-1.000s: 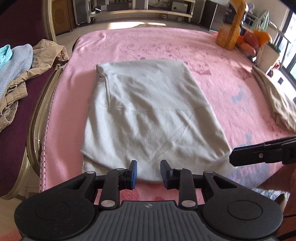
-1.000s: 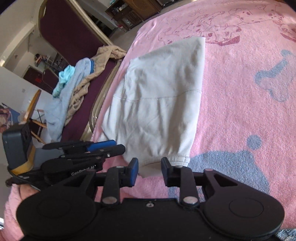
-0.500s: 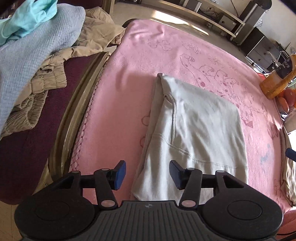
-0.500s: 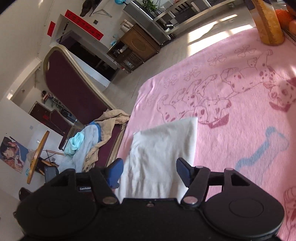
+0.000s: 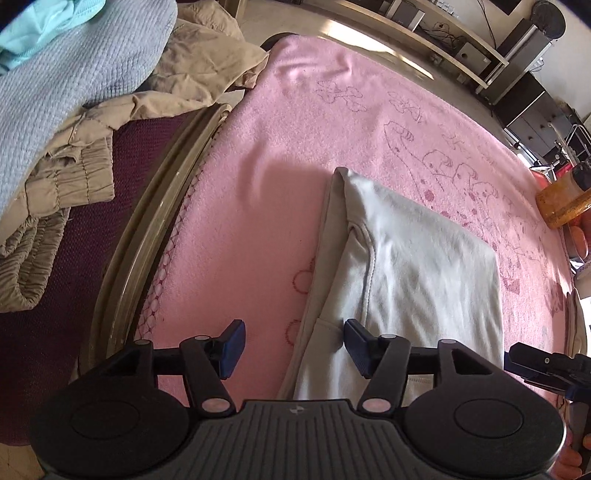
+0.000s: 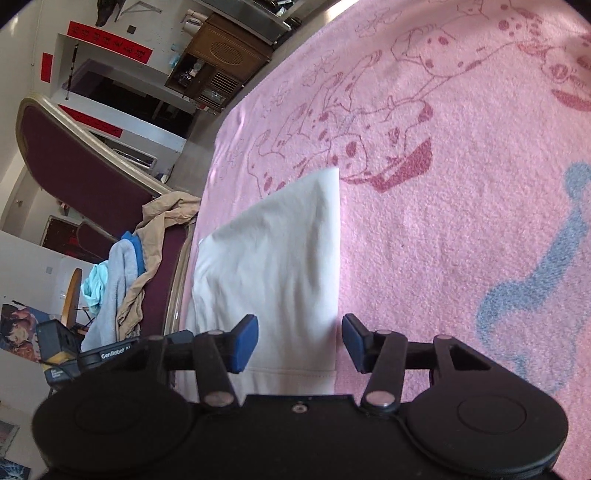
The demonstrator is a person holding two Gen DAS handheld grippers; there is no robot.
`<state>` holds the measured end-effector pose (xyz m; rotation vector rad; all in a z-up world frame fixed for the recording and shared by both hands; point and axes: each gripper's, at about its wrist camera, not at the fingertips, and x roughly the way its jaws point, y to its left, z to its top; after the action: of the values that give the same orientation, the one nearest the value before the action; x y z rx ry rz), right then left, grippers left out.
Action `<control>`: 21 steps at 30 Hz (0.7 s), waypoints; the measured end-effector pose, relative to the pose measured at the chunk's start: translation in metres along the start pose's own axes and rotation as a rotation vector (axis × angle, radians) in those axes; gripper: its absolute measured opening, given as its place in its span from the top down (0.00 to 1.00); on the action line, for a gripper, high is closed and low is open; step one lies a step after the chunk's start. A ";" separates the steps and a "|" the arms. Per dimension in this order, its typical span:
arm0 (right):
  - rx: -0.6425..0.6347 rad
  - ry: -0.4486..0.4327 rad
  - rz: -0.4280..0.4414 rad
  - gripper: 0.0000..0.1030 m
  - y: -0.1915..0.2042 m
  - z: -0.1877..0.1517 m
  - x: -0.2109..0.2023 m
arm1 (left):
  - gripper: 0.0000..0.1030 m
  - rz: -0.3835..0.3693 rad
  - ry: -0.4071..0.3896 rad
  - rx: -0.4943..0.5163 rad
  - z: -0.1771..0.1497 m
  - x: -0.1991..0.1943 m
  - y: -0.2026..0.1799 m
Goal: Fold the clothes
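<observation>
A folded pale grey-white garment [image 5: 417, 273] lies flat on the pink blanket [image 5: 280, 155]. My left gripper [image 5: 293, 349] hovers open over the garment's near left edge, one fingertip over bare blanket, the other over cloth. In the right wrist view the same garment [image 6: 280, 258] runs away from my right gripper [image 6: 299, 341], which is open above its near right edge. Neither gripper holds anything. The right gripper's tip [image 5: 543, 367] shows at the lower right of the left wrist view, and the left gripper's body [image 6: 110, 356] shows at the lower left of the right wrist view.
A maroon chair [image 5: 74, 295] with a gold frame stands left of the blanket, piled with a tan garment [image 5: 77, 162], a blue-grey knit [image 5: 70, 66] and a teal cloth [image 5: 40, 26]. An orange bottle [image 5: 565, 199] stands at the far right. Beige cloth [image 5: 578, 328] lies along the right edge.
Both grippers have opened wider since a second ago, when they were nearly closed at the garment's near hem. They have spread to the garment's left and right edges.
</observation>
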<state>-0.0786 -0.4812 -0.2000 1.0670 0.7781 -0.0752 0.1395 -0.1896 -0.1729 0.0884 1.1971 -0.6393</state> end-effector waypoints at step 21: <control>0.077 -0.018 0.100 0.34 -0.011 -0.001 0.002 | 0.07 0.059 0.059 0.104 0.001 0.023 -0.024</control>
<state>-0.0821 -0.4854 -0.2098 1.1752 0.7096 -0.0299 0.1332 -0.2189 -0.1864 0.2305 1.2130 -0.6509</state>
